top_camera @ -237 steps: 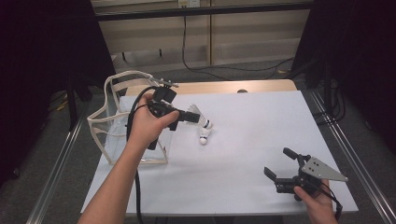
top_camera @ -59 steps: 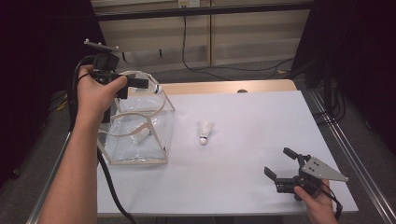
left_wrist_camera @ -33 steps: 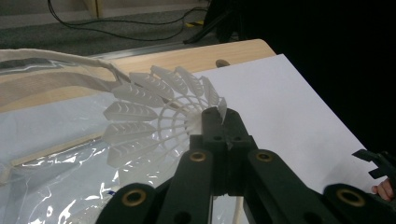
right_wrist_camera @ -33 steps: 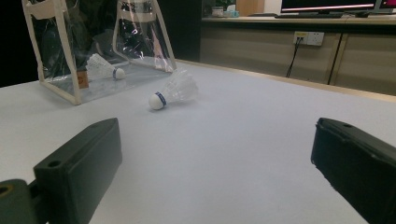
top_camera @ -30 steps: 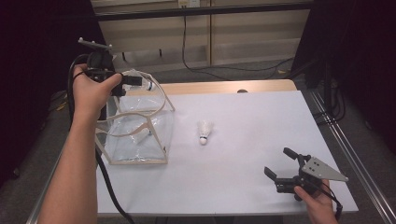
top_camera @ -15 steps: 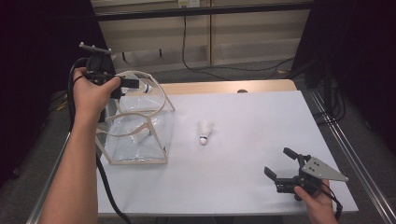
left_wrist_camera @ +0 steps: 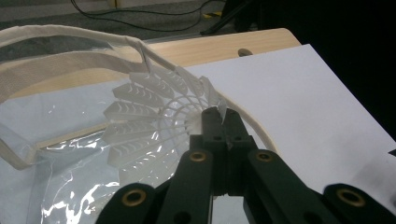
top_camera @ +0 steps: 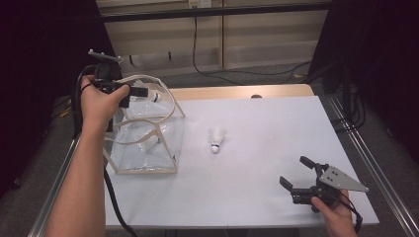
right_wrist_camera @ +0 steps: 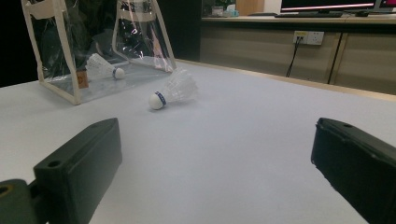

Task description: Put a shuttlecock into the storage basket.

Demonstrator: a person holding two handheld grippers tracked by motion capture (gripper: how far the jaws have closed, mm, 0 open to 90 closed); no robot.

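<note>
White shuttlecock [left_wrist_camera: 154,112] pinched in left gripper [left_wrist_camera: 219,122] over clear bag [top_camera: 148,143].
Right gripper [top_camera: 300,174] spread wide, idle at 5 o'clock; second shuttlecock [top_camera: 216,138] lying mid-table [top_camera: 276,128].

There are three shuttlecocks. One shuttlecock [left_wrist_camera: 154,121] is pinched between the left jaws, one [right_wrist_camera: 105,68] lies inside the bag, and one [right_wrist_camera: 173,90] sits on the table, far ahead of the right jaws. There is one clear bag [top_camera: 148,143] (see-through plastic).
</note>
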